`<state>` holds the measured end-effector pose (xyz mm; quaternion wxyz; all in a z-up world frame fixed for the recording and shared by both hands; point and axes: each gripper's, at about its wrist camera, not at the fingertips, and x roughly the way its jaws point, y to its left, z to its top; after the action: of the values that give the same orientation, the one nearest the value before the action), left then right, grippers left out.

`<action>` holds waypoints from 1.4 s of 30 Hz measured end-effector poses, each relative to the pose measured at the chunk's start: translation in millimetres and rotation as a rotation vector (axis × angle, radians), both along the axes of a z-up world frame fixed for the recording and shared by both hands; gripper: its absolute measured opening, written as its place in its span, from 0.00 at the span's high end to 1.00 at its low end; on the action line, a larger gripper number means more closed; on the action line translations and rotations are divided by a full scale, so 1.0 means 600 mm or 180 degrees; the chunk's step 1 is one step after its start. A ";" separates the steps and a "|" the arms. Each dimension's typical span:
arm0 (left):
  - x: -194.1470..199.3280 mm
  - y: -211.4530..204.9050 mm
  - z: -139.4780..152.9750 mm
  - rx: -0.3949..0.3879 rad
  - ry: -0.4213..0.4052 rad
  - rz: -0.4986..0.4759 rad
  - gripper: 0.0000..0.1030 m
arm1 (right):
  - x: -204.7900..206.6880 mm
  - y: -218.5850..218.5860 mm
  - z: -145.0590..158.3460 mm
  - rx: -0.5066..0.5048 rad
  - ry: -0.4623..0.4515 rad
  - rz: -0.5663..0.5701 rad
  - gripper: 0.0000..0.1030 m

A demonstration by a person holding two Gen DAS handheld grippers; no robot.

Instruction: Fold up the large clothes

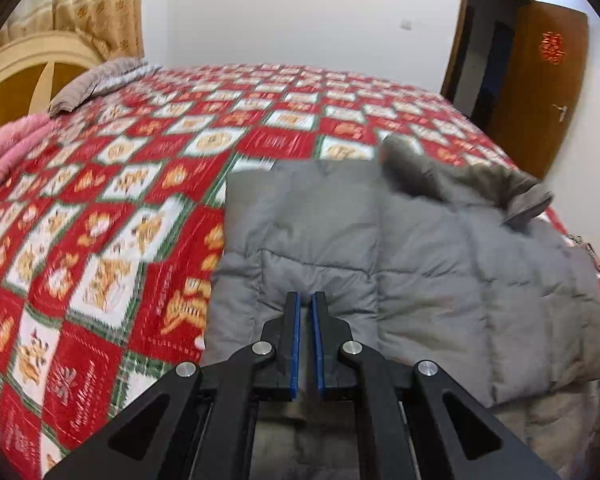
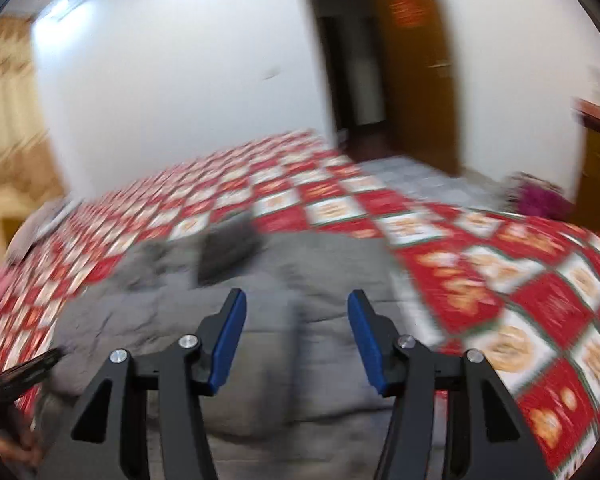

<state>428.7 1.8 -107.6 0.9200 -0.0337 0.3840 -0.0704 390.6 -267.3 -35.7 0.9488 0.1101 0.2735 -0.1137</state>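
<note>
A grey quilted jacket (image 1: 420, 264) lies partly folded on a bed with a red and white patterned cover (image 1: 112, 216). A darker sleeve with a cuff (image 1: 528, 200) lies across its far right part. My left gripper (image 1: 305, 300) hovers over the jacket's near left part, its jaws almost together with a thin gap and nothing between them. In the blurred right wrist view the jacket (image 2: 284, 280) lies on the bed cover (image 2: 500, 272), and my right gripper (image 2: 297, 300) is wide open and empty above its middle.
A pink blanket (image 1: 8, 148) and a grey-brown folded cloth (image 1: 88, 88) lie at the bed's far left by the headboard (image 1: 24, 76). A brown door (image 1: 540, 88) stands open at the right. The other gripper's edge (image 2: 8, 380) shows at the right view's left.
</note>
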 end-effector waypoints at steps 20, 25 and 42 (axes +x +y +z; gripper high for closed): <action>-0.021 0.016 -0.050 0.0331 0.0031 0.0107 0.95 | 0.069 0.048 -0.141 -0.0106 0.0913 0.0296 0.30; -0.048 0.039 0.005 0.0113 -0.0066 -0.0450 0.95 | 0.031 0.022 -0.068 -0.0151 0.0774 0.0468 0.30; 0.284 -0.126 0.090 -0.0236 0.0600 -0.0503 0.01 | 0.328 -0.021 -0.055 0.0216 0.1269 0.0585 0.72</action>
<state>599.2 -73.9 -53.6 0.8696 -0.0438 0.4674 -0.1532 587.3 -279.6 -68.5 0.8780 0.0919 0.4683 -0.0371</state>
